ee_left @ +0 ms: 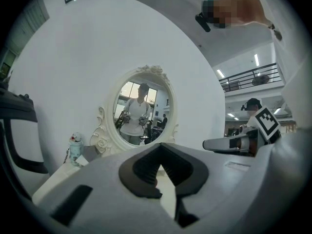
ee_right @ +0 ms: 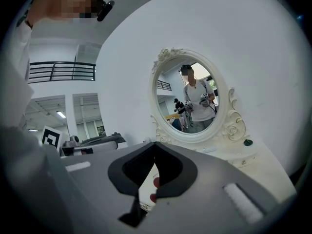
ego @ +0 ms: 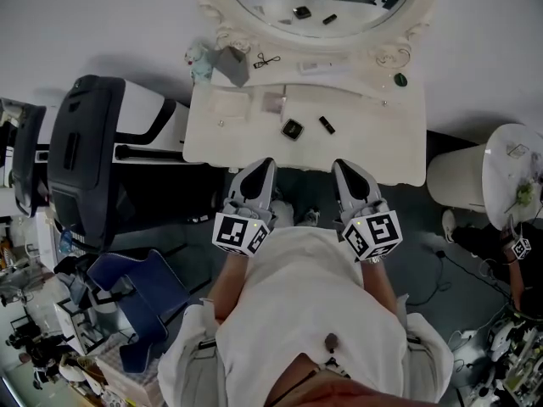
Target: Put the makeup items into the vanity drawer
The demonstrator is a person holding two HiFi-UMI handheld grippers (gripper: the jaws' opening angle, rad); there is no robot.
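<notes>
Makeup items (ego: 293, 129) lie on the vanity (ego: 373, 147) beyond the closed, empty left claw (ego: 266, 165) and right claw (ego: 341, 167).

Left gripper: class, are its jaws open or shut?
Shut. The left gripper shows its jaws meeting at their tips in its own view, with nothing held between them.

Up top, staring steeply down past left gripper (ego: 263, 166) and right gripper (ego: 343, 168); riding each, level, close behind jaws, sharing mirror (ee_left: 143, 112) ahead.

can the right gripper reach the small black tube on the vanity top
Probably yes: the right gripper is by the vanity top, nothing stands between it and the black tube, though its jaws are shut.
</notes>
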